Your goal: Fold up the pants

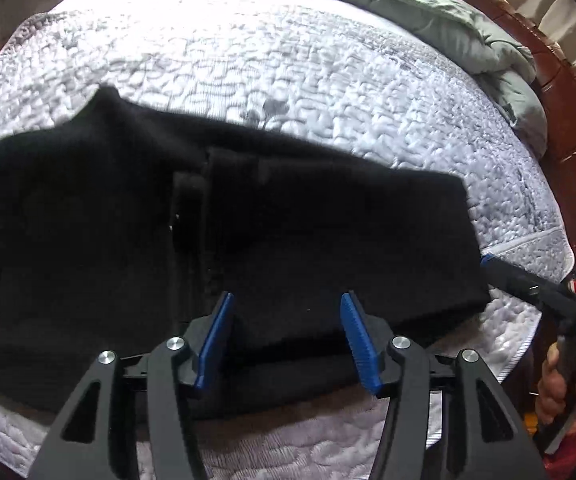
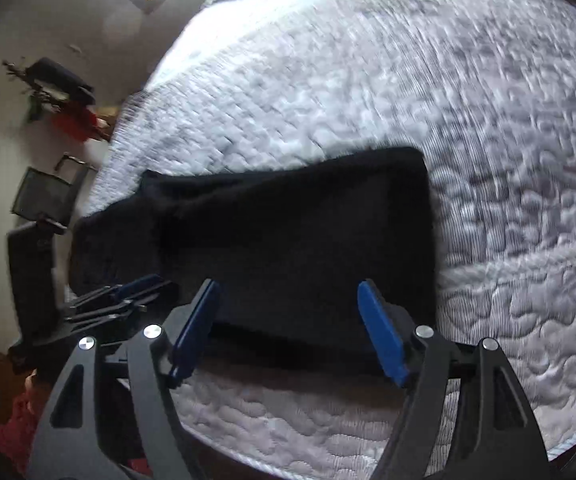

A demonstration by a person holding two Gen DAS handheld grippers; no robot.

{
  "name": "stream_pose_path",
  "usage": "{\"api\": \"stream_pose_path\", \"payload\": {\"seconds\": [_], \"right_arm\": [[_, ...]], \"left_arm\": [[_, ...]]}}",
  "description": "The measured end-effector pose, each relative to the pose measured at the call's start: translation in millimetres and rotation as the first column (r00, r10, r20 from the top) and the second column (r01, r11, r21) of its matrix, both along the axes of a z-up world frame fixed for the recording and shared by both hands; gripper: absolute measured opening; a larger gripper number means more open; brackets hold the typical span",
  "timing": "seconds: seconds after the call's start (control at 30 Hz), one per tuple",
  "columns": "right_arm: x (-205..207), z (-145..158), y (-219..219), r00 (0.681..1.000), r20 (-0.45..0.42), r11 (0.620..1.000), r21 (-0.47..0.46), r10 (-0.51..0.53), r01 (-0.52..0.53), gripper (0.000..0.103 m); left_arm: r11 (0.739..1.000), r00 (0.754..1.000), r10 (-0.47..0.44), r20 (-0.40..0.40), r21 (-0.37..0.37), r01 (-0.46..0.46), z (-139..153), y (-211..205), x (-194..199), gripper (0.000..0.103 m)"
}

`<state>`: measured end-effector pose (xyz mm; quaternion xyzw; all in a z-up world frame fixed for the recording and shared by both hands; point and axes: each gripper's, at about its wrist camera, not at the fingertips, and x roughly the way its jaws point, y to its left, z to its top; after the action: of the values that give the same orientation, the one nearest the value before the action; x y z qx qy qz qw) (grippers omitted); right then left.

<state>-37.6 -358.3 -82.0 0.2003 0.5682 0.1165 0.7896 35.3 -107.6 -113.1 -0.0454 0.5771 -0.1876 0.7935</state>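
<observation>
Black pants (image 1: 247,232) lie folded into a long band across a white quilted mattress (image 1: 288,60). My left gripper (image 1: 288,302) hangs open over the band's near edge, its blue pads (image 1: 217,340) spread apart and pressing on nothing. The right gripper's blue tip (image 1: 487,258) shows at the band's right end. In the right wrist view the pants (image 2: 288,236) end in a square edge on the right. My right gripper (image 2: 290,286) stands open above the near edge, and its pads (image 2: 384,332) grip nothing. The left gripper (image 2: 143,286) sits low at the left.
A grey-green duvet (image 1: 468,24) is bunched at the far right of the bed, against red-brown wooden furniture (image 1: 560,92). A person's hand (image 1: 554,380) holds the right gripper's handle. Left of the bed stand a dark chair (image 2: 43,200) and clutter (image 2: 59,88) by the wall.
</observation>
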Motion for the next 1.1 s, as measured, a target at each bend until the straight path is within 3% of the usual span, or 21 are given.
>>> {"api": "stream_pose_path", "payload": {"seconds": [0.1, 0.2, 0.3, 0.37, 0.47, 0.63, 0.8, 0.87, 1.1], "right_arm": [[0.1, -23.2, -3.4, 0.999, -0.027, 0.999, 0.037, -0.030, 0.031, 0.071], [-0.5, -20.9, 0.5, 1.000, -0.016, 1.000, 0.017, -0.012, 0.012, 0.072], [-3.8, -5.3, 11.2, 1.000, -0.016, 0.999, -0.038, -0.002, 0.001, 0.074], [-3.8, 6.9, 20.0, 1.000, 0.005, 0.999, -0.040, 0.020, -0.020, 0.075], [-6.1, 20.9, 35.8, 0.997, 0.043, 0.997, -0.032, 0.071, -0.070, 0.078], [1.0, 29.8, 75.3, 0.984, 0.072, 0.986, -0.036, 0.162, -0.160, 0.079], [7.9, 18.3, 97.2, 0.980, 0.038, 0.980, -0.051, 0.195, -0.193, 0.079], [6.3, 15.7, 99.9, 0.981, 0.025, 0.980, -0.050, 0.195, -0.193, 0.079], [4.3, 12.0, 104.7, 0.982, 0.001, 0.980, -0.075, 0.187, -0.187, 0.079]], "left_arm": [[0.998, 0.999, -0.037, 0.039, 0.046, 0.036, -3.3, -4.1, -0.8, 0.056], [0.999, 0.998, -0.036, 0.044, 0.024, 0.035, -0.8, -0.1, -2.1, 0.056], [1.000, 0.999, 0.012, 0.033, -0.018, -0.011, 13.0, 16.9, -5.9, 0.057], [0.999, 0.998, 0.040, 0.051, -0.017, -0.039, 24.6, 34.1, -9.9, 0.069], [0.991, 0.989, 0.136, 0.064, -0.021, -0.135, 39.7, 81.0, -16.4, 0.070], [0.937, 0.937, 0.349, 0.029, -0.018, -0.349, 45.4, 187.7, -35.0, 0.071], [0.848, 0.850, 0.527, -0.029, -0.046, -0.527, 27.2, 282.9, -57.8, 0.071], [0.817, 0.823, 0.566, -0.053, -0.093, -0.569, 17.6, 310.9, -58.8, 0.071], [0.773, 0.797, 0.595, -0.106, -0.198, -0.603, -2.5, 349.3, -34.1, 0.071]]}}
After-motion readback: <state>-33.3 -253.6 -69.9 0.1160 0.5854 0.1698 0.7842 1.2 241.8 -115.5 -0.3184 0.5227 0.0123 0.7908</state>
